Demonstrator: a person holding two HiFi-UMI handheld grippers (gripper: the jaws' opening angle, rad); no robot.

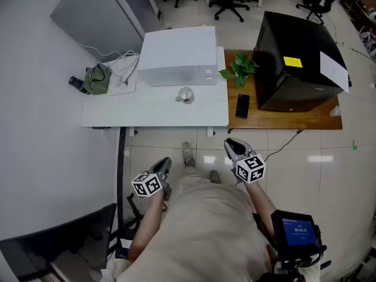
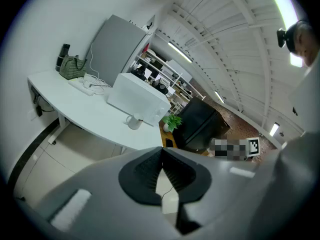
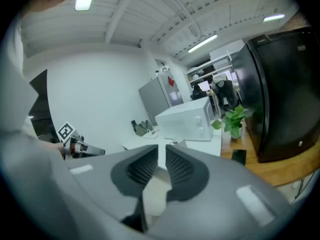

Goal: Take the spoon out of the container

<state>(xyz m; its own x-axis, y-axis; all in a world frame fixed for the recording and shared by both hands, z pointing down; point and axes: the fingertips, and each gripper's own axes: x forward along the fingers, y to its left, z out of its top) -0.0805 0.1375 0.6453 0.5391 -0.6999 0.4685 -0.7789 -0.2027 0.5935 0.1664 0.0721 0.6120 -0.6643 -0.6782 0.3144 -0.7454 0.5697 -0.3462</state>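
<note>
- Although the task concerns the spoon, it is too small to make out in any view; it is judged to sit inside the container (image 1: pixel 185 96), a small pale cup.
- The container stands upright on the white table (image 1: pixel 147 115), near its front edge and just in front of the white microwave (image 1: pixel 179 56). The left gripper view shows the same cup (image 2: pixel 134 122) below the microwave's front face.
- A green bag (image 1: pixel 97 78) and a tangle of cables lie at the table's far left, well apart from the container. To the right, a wooden table (image 1: pixel 282 121) carries a plant (image 1: pixel 238 69), a phone (image 1: pixel 242 106) and a large black box (image 1: pixel 294 57).
- The left gripper (image 1: pixel 166 162) is held low at the person's side, well short of the table. Its jaws are clenched tip to tip with nothing between them (image 2: pixel 161 151).
- The right gripper (image 1: pixel 232 144) is also well short of the table and aimed roughly toward it. Its jaws stand a narrow slit apart and are empty (image 3: pixel 161 151).
- Step in hand, as judged: the approach. No contact with the container has been made and the spoon is not yet out.
- Next move, as judged: close the distance to the table, widen one gripper's jaws above the cup's rim and align them on the spoon's handle. The other gripper may need to steady the cup, which looks light and could tip.
</note>
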